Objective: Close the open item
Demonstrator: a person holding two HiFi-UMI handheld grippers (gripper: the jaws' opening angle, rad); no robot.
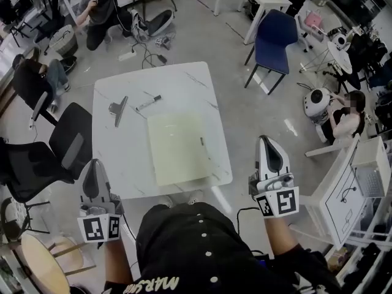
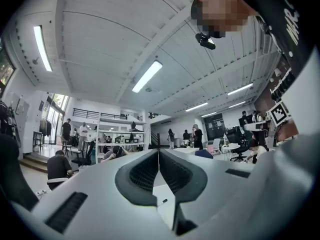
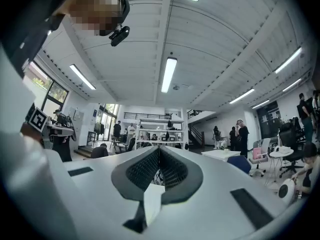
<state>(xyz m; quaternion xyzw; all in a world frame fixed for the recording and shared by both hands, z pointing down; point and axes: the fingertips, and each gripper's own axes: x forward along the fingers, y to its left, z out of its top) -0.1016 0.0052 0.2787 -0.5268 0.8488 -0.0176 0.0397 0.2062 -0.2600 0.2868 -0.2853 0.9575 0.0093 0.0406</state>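
On the white marble table (image 1: 184, 81) lies a pale yellow-green mat (image 1: 177, 149) with a small dark pen (image 1: 201, 141) on it. A grey-handled tool (image 1: 118, 110) and a marker (image 1: 149, 103) lie at the table's far left. None of them shows clearly as open from here. My left gripper (image 1: 93, 164) hangs off the table's near left corner, shut and empty. The right gripper (image 1: 264, 139) is held beyond the table's right edge, also shut and empty. Both gripper views point up at the room, with the left gripper (image 2: 158, 151) and the right gripper (image 3: 159, 148) showing jaws pressed together.
Black office chairs (image 1: 67, 146) stand left of the table, a blue chair (image 1: 274, 38) at the far right. A white cabinet (image 1: 352, 192) and a seated person (image 1: 346, 118) are to the right. More people and cables are on the floor beyond the table.
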